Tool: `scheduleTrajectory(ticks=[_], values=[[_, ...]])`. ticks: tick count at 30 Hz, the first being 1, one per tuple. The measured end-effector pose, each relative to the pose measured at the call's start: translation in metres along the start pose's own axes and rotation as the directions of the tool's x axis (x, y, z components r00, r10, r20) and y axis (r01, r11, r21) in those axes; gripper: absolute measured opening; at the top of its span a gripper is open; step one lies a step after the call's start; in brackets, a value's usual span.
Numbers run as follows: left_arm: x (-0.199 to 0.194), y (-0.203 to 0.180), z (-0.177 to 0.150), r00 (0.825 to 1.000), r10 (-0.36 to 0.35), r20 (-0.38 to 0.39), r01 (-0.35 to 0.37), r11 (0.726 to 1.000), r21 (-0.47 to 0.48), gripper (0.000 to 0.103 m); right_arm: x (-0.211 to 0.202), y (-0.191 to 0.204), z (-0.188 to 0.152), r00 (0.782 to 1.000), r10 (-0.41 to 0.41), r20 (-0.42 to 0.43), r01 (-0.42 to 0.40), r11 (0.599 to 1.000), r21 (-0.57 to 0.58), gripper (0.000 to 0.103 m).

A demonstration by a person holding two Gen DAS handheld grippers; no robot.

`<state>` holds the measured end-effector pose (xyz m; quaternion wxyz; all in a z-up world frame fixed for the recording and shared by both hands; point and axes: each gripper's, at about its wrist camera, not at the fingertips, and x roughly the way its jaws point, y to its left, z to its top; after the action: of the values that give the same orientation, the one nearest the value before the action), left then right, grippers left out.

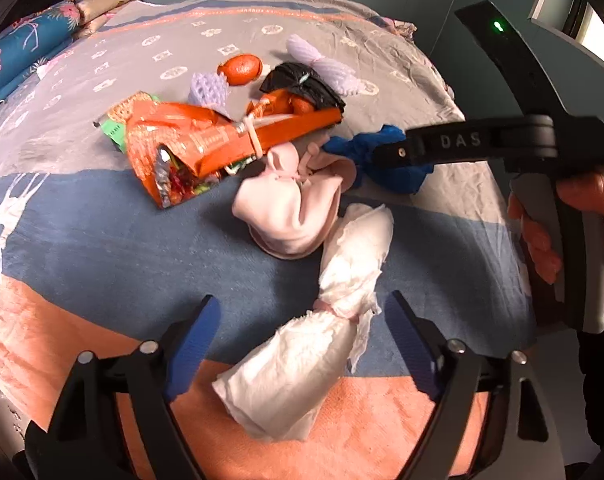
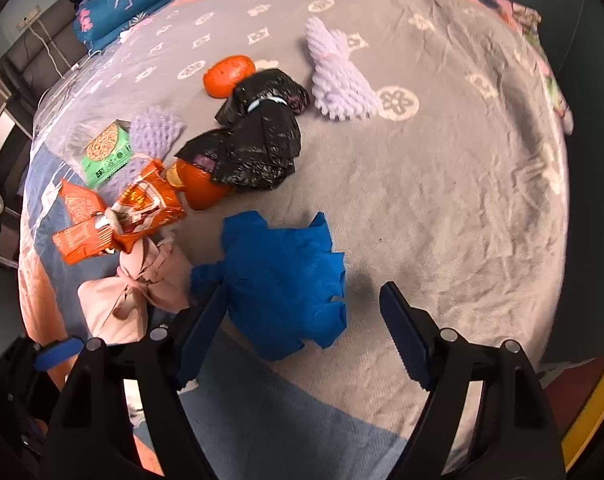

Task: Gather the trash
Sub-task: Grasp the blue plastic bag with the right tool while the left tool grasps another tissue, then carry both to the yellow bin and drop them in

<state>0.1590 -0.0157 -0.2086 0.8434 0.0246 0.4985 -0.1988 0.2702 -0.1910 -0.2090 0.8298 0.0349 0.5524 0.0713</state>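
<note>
While the trash lies scattered on a patterned bedspread (image 2: 442, 184), both grippers are held with their jaws spread apart and nothing between the pads. The left gripper (image 1: 302, 344) is poised over a white tissue bundle (image 1: 314, 332) tied at its middle, which lies between the two blue-padded fingers without being touched by them. The right gripper (image 2: 302, 320) is positioned at a crumpled blue paper wad (image 2: 282, 280); its left finger is seen just beside or against the wad's edge, and contact cannot be told. Beside the blue wad a tied pink bag (image 2: 138, 292) is seen, and beyond it an orange snack wrapper (image 2: 118, 216), a green biscuit packet (image 2: 106, 152), a knotted black plastic bag (image 2: 258, 136), a mandarin (image 2: 228, 76) and purple foam fruit netting (image 2: 338, 76) are spread. Pillows (image 2: 122, 4) are stacked at the far corner.
</note>
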Motion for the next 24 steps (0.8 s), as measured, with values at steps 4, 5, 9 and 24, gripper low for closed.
scheduleTrajectory(ticks=[4,5,9,24], values=[[0.007,-0.001,-0.001,1.000,0.013,-0.018,-0.013,1.000,0.001,0.065,0.009,0.000,0.001,1.000,-0.023,-0.013,0.023,1.000,-0.010,0.073],[0.008,-0.002,-0.001,1.000,0.019,-0.016,-0.019,1.000,0.004,0.061,0.011,0.001,0.001,1.000,-0.021,-0.017,0.021,1.000,-0.009,0.073],[0.006,-0.004,-0.002,1.000,0.005,-0.004,-0.005,1.000,0.010,0.040,0.014,0.002,-0.001,0.999,-0.041,-0.015,0.040,0.999,-0.010,0.070],[-0.006,0.003,-0.004,0.997,-0.054,0.051,0.056,0.998,-0.032,0.018,0.009,-0.003,-0.003,0.999,-0.048,0.006,0.048,0.999,-0.003,0.024]])
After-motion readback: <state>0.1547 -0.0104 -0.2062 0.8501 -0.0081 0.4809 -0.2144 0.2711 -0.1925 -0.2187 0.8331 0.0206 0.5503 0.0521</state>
